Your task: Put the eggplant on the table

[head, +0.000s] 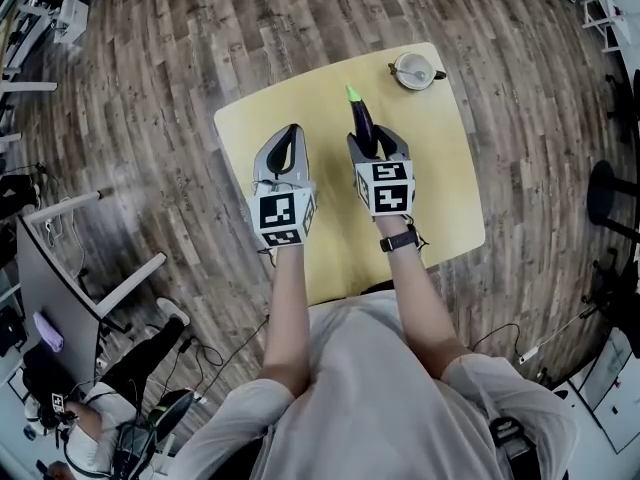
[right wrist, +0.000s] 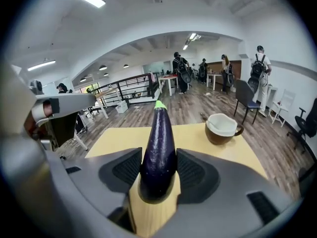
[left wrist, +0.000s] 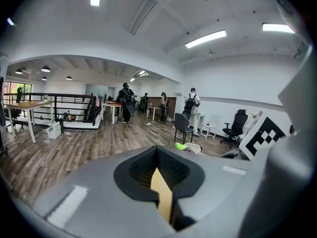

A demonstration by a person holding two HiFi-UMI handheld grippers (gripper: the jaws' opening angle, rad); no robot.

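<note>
A dark purple eggplant (right wrist: 158,148) with a green stem sticks out forward between the pads of my right gripper (right wrist: 158,175), which is shut on its thick end. In the head view the eggplant (head: 361,120) points away from me over the yellow table (head: 440,168), with the right gripper (head: 378,148) above the table's middle. My left gripper (head: 285,158) hovers beside it to the left with nothing in it. In the left gripper view its jaws (left wrist: 161,175) stand almost together with only a thin slit between them, through which the yellow tabletop shows.
A brown cup with a white inside (head: 413,69) stands at the table's far right corner, also in the right gripper view as the cup (right wrist: 222,128). Chairs, desks and people stand around on the wooden floor (head: 160,78).
</note>
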